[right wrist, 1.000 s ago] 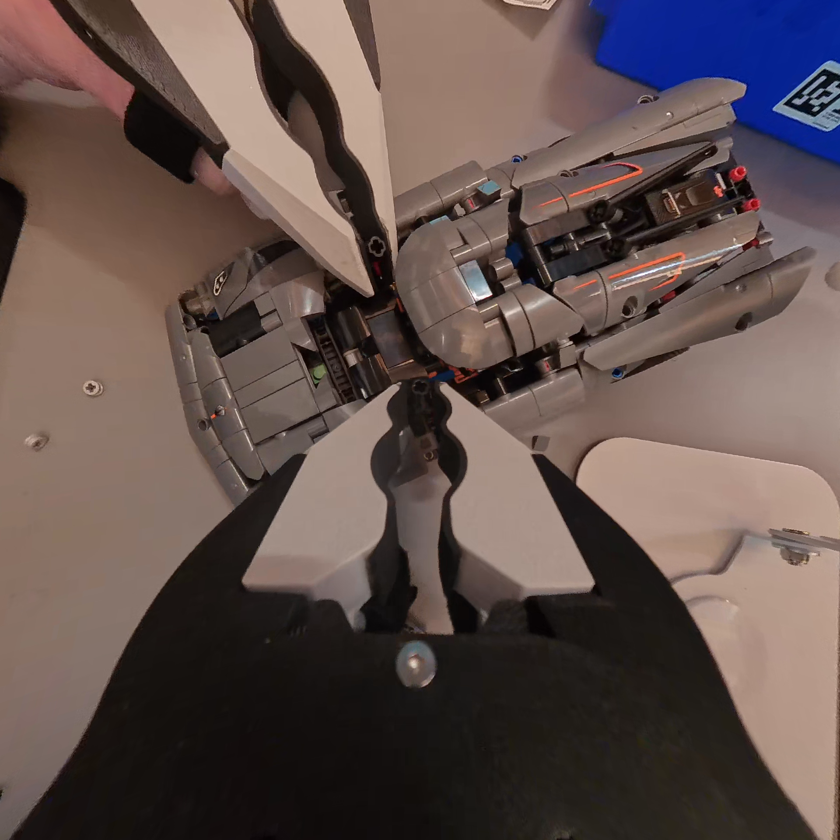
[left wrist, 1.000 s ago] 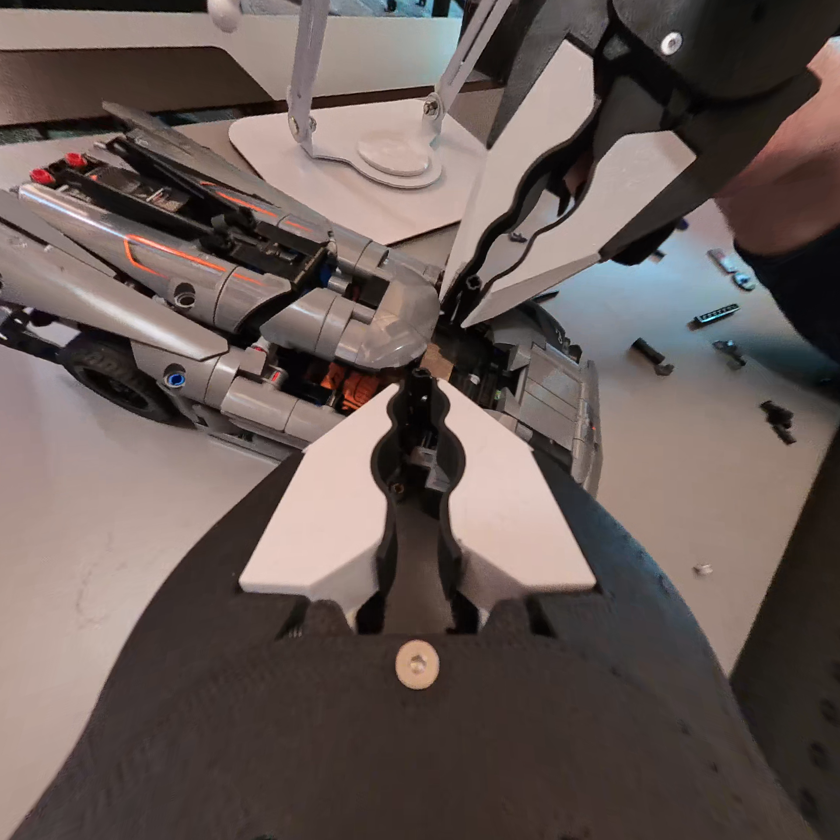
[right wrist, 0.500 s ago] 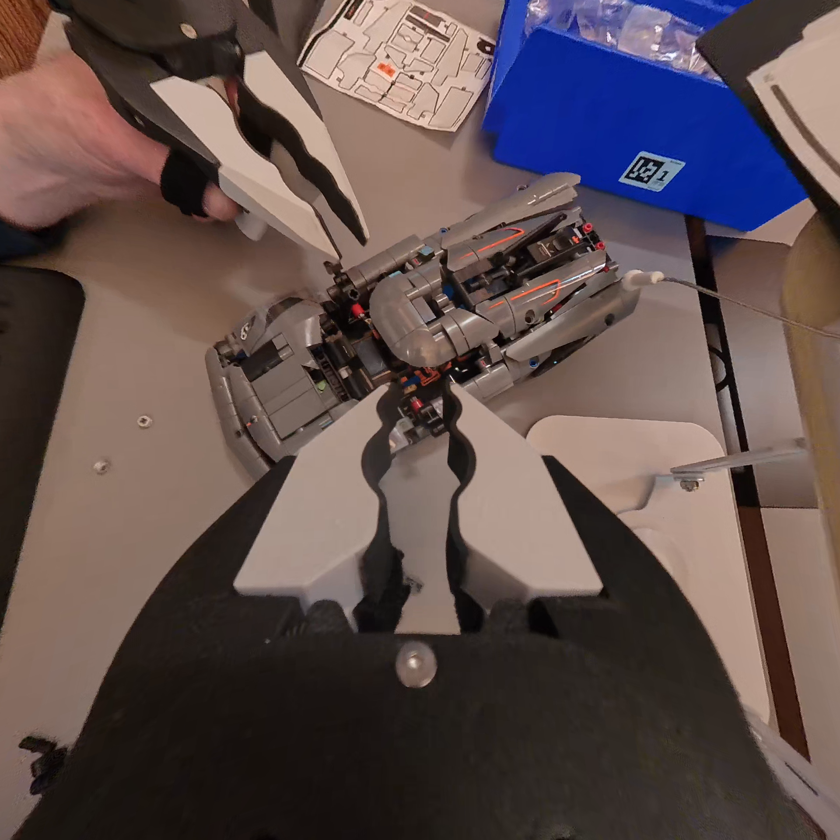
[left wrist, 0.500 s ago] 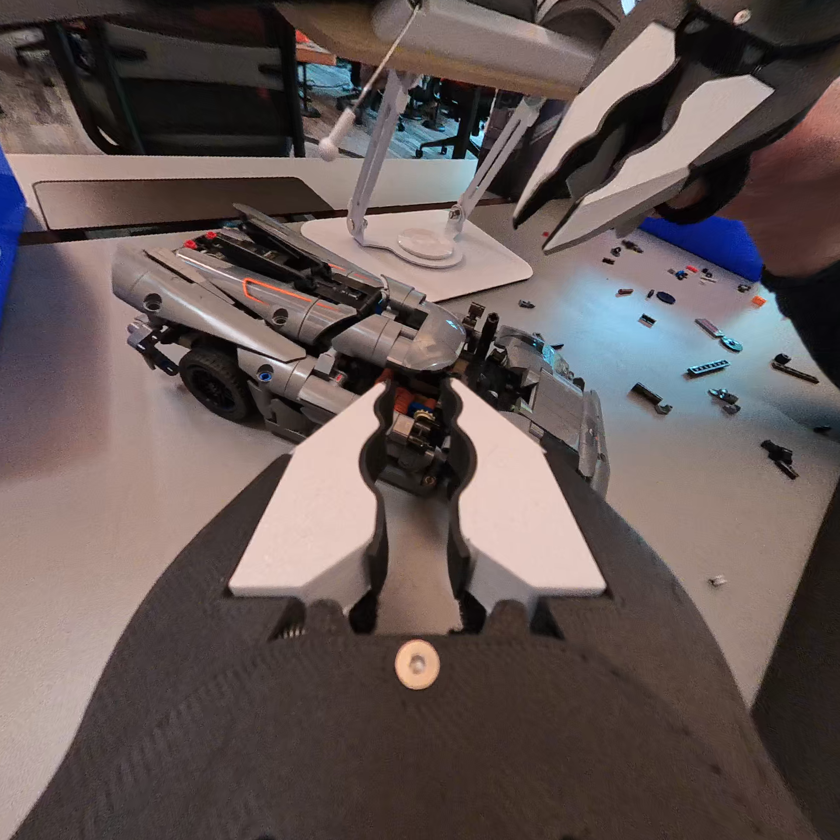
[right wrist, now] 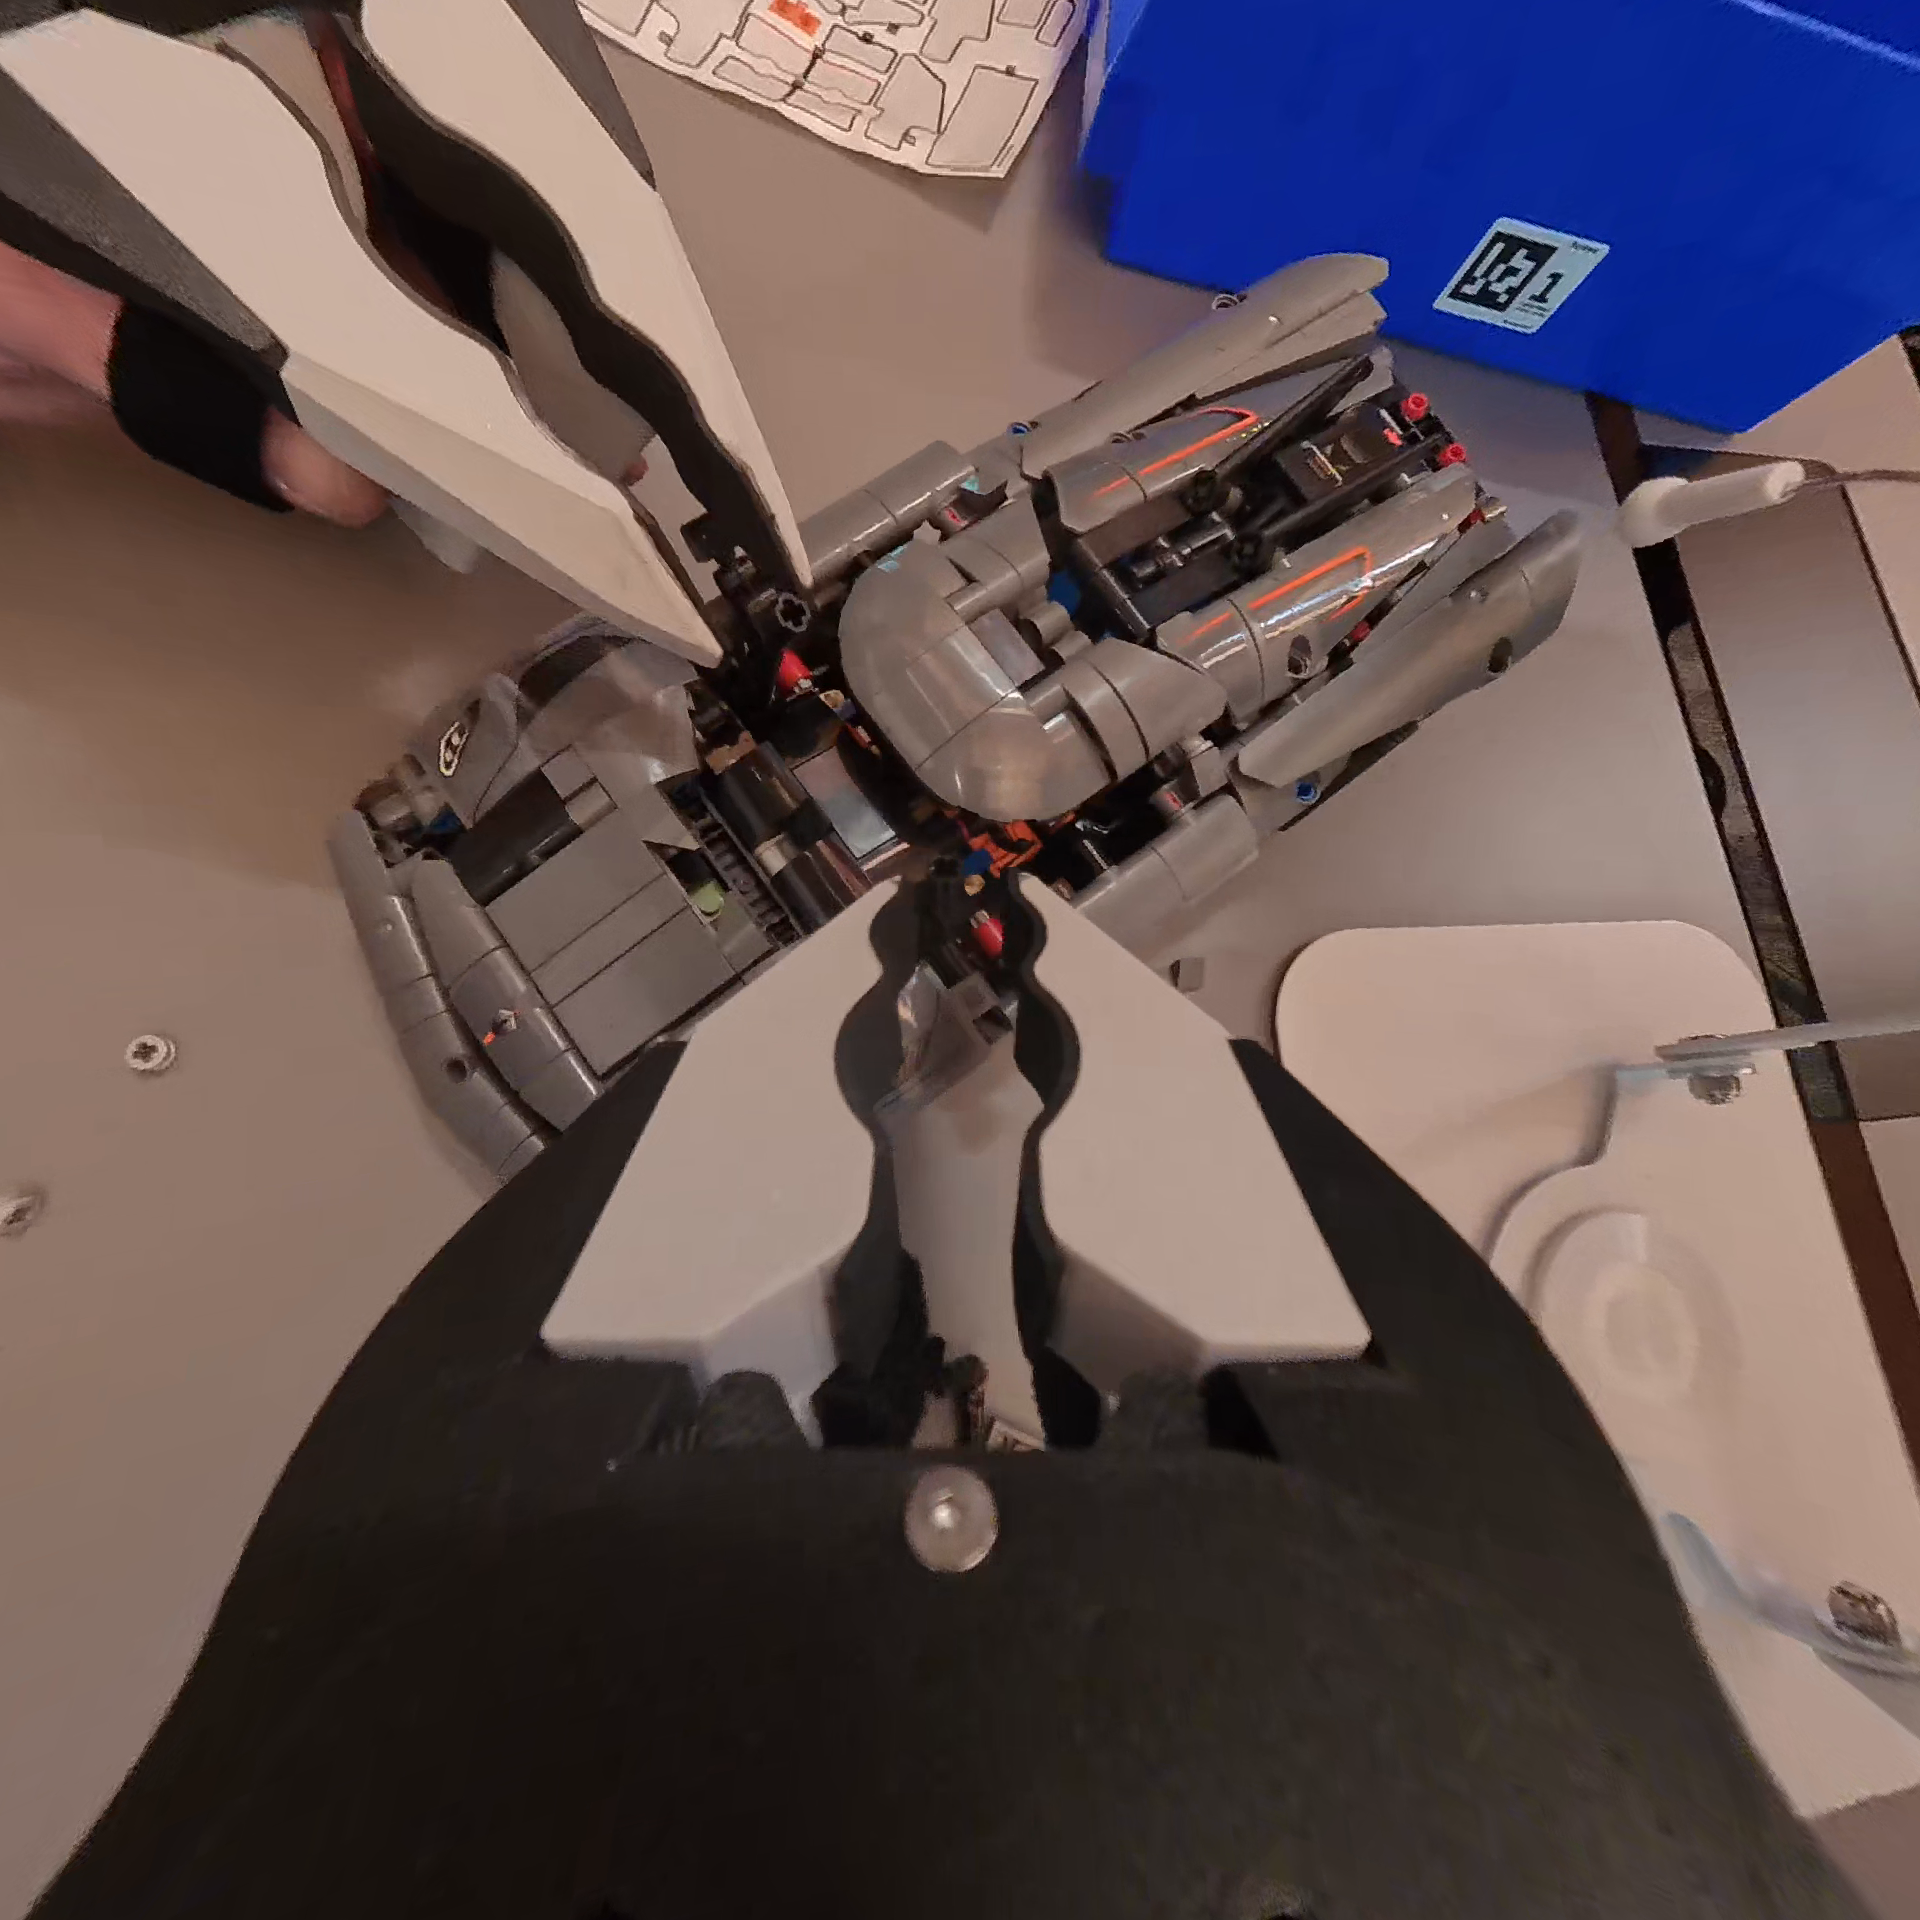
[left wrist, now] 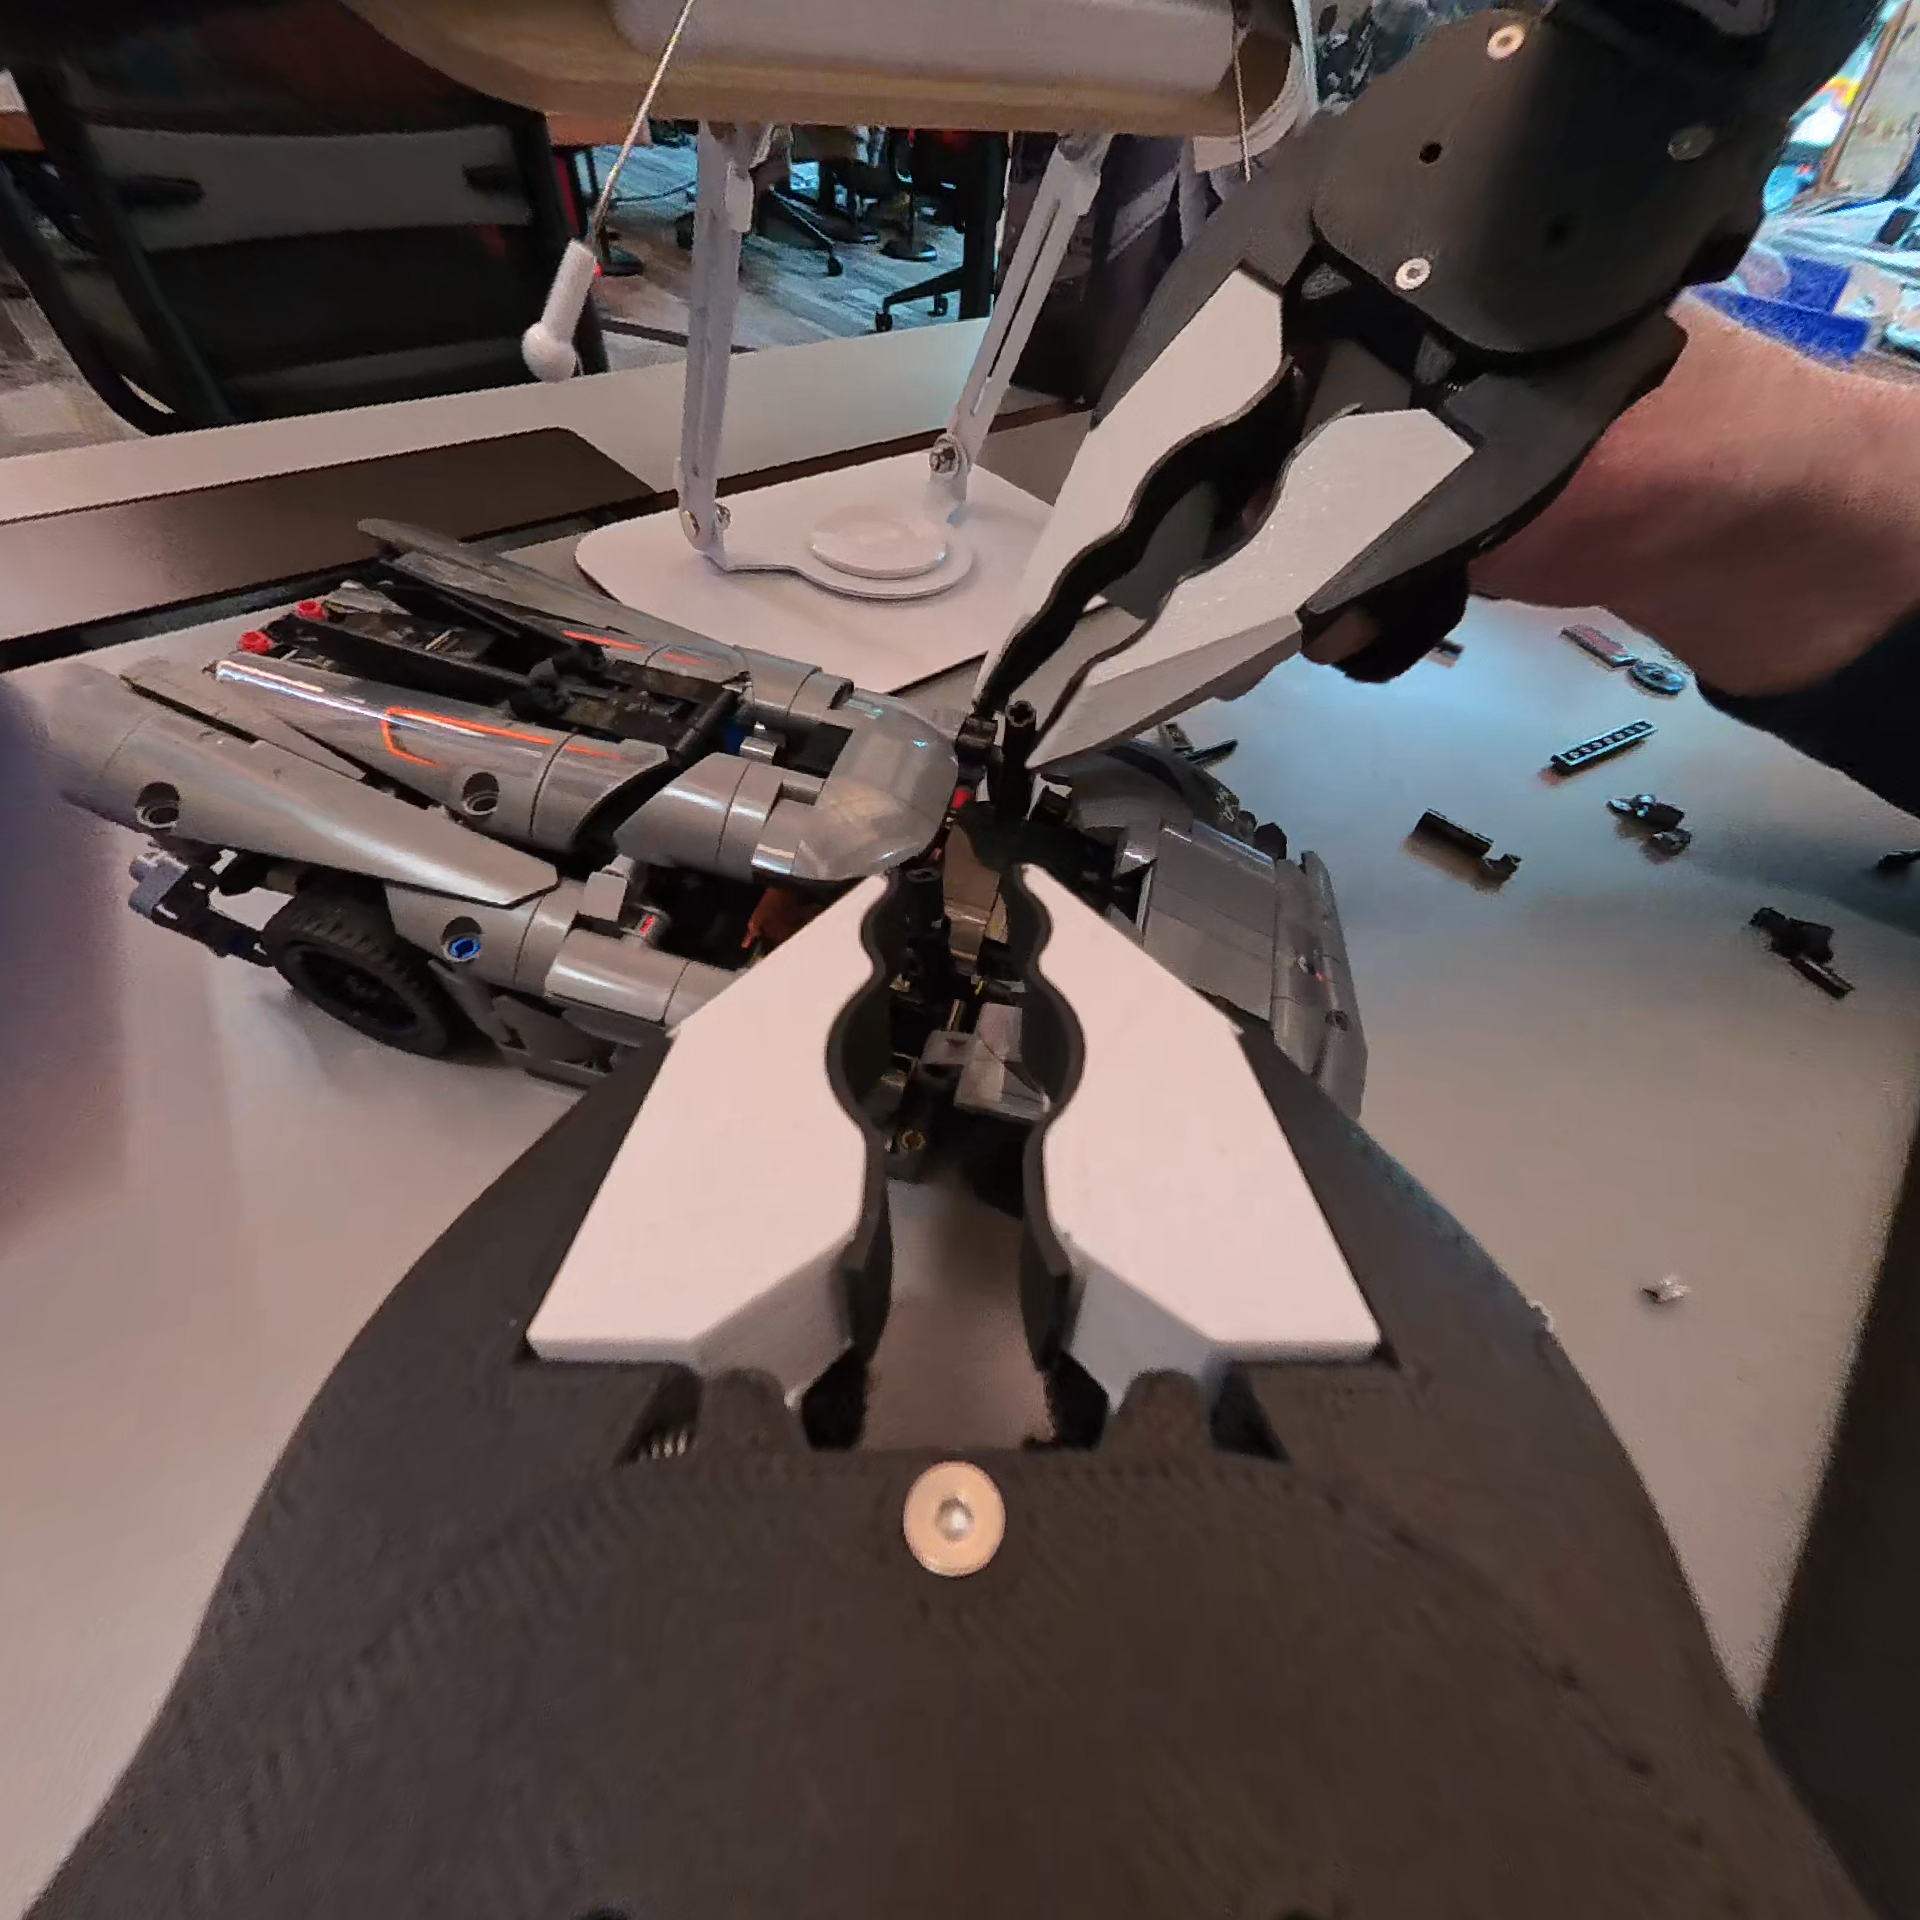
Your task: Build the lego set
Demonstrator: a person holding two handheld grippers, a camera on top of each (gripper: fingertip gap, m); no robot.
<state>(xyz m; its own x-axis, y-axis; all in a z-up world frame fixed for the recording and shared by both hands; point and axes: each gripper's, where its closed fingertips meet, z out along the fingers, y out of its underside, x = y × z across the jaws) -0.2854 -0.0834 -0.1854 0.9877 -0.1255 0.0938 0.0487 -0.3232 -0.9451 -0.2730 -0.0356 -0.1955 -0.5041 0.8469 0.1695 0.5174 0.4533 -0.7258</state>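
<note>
Looking along the left gripper, its fingers stand narrowly apart over the middle of the grey lego car on the tabletop, holding nothing, while the right gripper comes in from the far right with its tips nearly closed at a black upright piece, loose parts lying to the right. Seen from the right gripper, its fingers are likewise narrow and empty above the car, the left gripper reaching in from the far left, with a blue bin, a paper sheet and a white stand base around.
</note>
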